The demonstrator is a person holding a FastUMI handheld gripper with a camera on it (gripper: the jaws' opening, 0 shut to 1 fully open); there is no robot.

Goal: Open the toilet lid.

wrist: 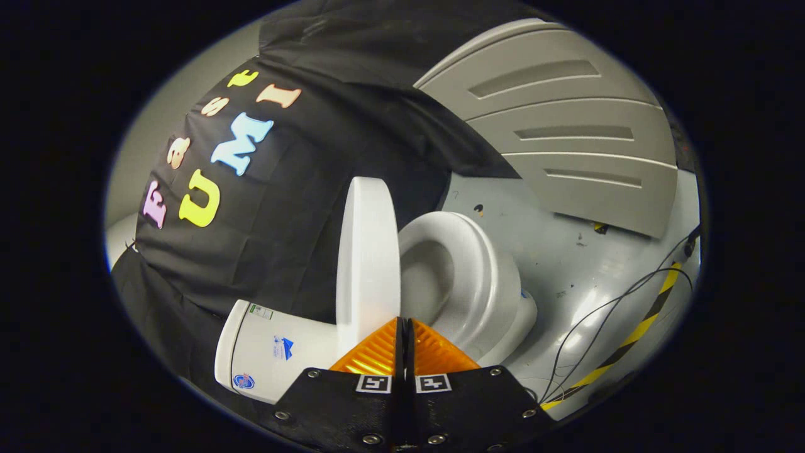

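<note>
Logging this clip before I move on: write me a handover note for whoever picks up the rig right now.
Tool: fingers closed together, holding nothing.
Toilet lid: raised away from the seat, standing edge-on just ahead of the fingers, on the tank side. Bowl opening exposed.
Done: the lid looks open.
Left: probably only to check that the lid stays put and back the tool away.

A scuffed, glossy grey floor [566, 264] is seen beyond the closed fingers. A white ceramic toilet [478, 283] stands on it just ahead; thin black cables [604, 314] and yellow-black striped tape [635, 333] lie beside it.
</note>
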